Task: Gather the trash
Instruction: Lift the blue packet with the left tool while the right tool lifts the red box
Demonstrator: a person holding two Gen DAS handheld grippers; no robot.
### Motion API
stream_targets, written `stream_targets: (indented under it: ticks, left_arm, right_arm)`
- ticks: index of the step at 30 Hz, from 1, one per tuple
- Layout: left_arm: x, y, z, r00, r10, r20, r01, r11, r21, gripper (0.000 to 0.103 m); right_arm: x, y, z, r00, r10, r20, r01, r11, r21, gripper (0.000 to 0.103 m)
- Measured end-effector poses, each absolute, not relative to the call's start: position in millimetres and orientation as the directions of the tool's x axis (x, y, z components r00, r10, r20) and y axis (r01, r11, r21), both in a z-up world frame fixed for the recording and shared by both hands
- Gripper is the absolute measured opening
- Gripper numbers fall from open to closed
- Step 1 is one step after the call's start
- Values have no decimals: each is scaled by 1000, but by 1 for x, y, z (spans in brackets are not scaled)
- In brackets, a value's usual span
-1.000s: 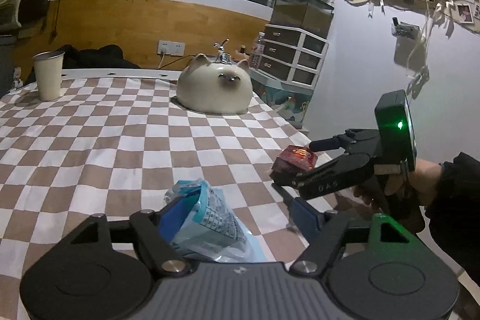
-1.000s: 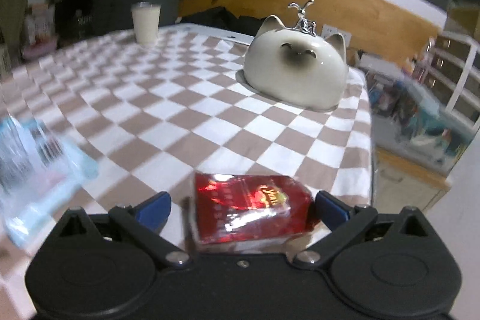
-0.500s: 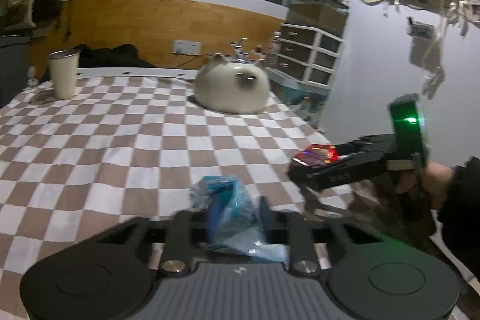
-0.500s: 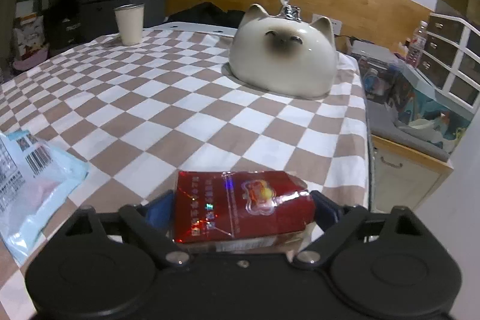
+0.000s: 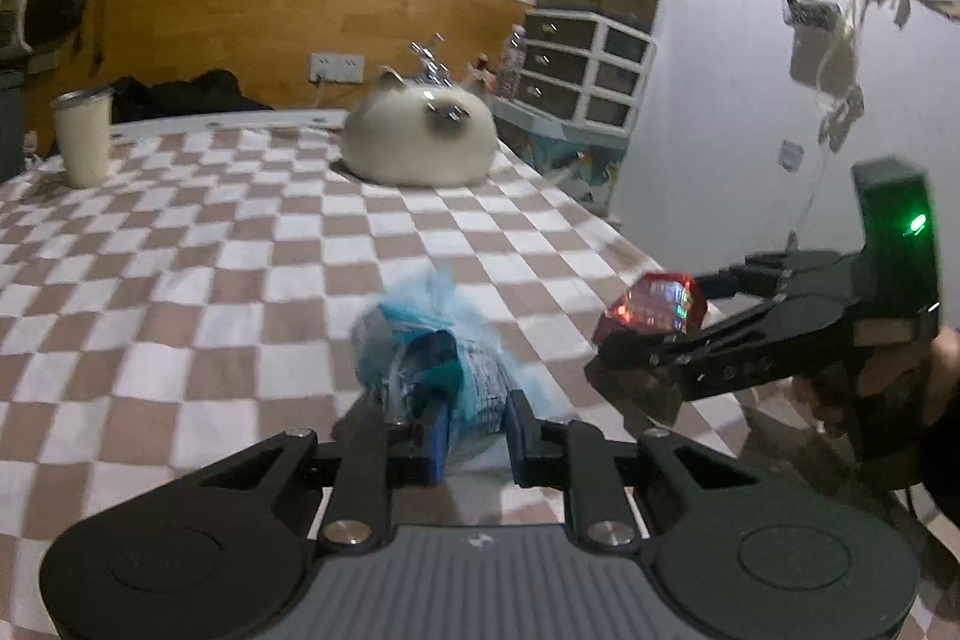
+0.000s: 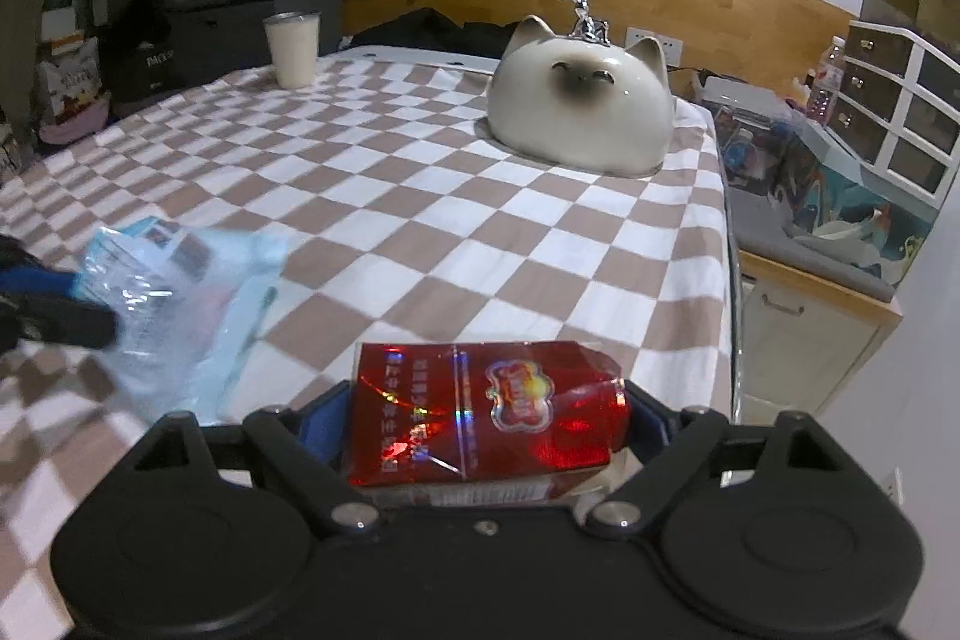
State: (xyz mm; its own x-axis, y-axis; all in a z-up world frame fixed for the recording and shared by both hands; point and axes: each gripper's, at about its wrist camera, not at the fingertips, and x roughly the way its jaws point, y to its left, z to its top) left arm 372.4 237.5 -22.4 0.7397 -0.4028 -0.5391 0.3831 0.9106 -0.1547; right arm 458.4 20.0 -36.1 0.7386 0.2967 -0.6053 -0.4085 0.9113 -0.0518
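Table (image 5: 180, 280) under a checked cloth carries everything here, with a cat figure (image 6: 579, 100) at its far edge and a cup (image 5: 84, 139) toward the far left corner. Near the front edge, the left gripper (image 5: 474, 430) has just been closing and now pinches the blue wrapper (image 5: 432, 358), which a second ago lay loose between wide jaws; the plastic is bunched up between the pads. Toward the right edge, the right gripper (image 6: 486, 424) clamps the red pack (image 6: 486, 412) across its width, its jaws also having drawn in slightly over the last second. Both pieces of trash now look secured, so the pick-up step seems done and carrying them to a bin is likely next; no bin shows.
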Motion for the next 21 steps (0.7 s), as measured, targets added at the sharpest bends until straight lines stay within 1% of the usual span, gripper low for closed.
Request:
stream_targets:
  ticks: [1,3,7,9,16,21]
  left_arm:
    - [373,234,-25,739,-396,-545,379,913,-150,20]
    - [373,228,-30,742,-381,-551,369,919,-138,15]
    - [366,219,-31,763,-350,-543,344,932,-116,9]
    - [362,215,-32,774,-334,-538,326,939,-113,4]
    - [339,214,-28,823,-253,-509,232,967,-107,2]
    - [321,202,-23,829,-234,-508,216,972,-94,2]
  right_arm:
    - [453,19,-34,737,308,-602,-414,909,-41,90]
    - [443,17,-29,736,321,-596,-422,906,-33,90]
    - [425,9,-19,745,333,-578,-416,909,-14,90]
    - [416,4,-16,750,337,-569,-410,912,-1,90]
    - [387,-14,-11,769,338,-542,-386,922,28,89]
    - [367,-26,-10,778,334,-532,-368,929,45,89]
